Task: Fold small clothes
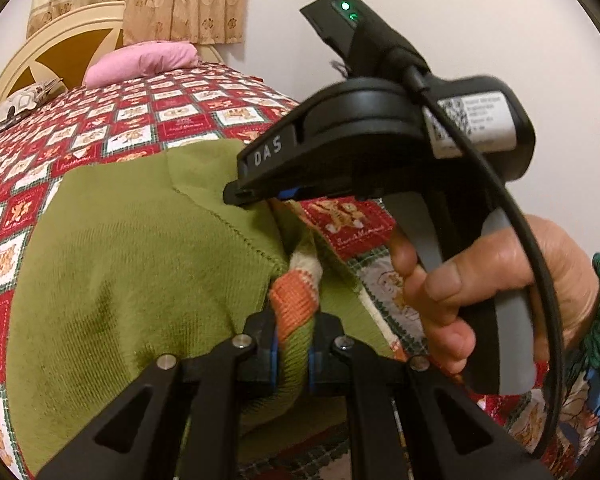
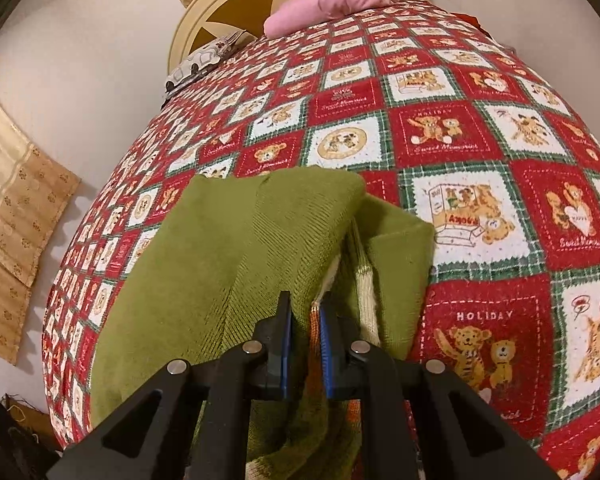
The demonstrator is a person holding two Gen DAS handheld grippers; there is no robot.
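Both grippers are angled down at the bed. The left gripper (image 1: 291, 354) has its jaws pinched tight on the green sweater (image 1: 140, 248). The right gripper (image 2: 305, 354) is clamped on it too, just beside the left, with the person's right hand (image 1: 496, 292) wrapped around its grey handle.

Small green knit sweater (image 1: 140, 264) with orange-and-cream striped trim, draped over a red, white and green teddy-bear bedspread. Folded over on itself, one layer doubled across another, striped edge bunched and lifted near the camera. Pinched at that near edge, far end lying flat and slightly rumpled on the bed.
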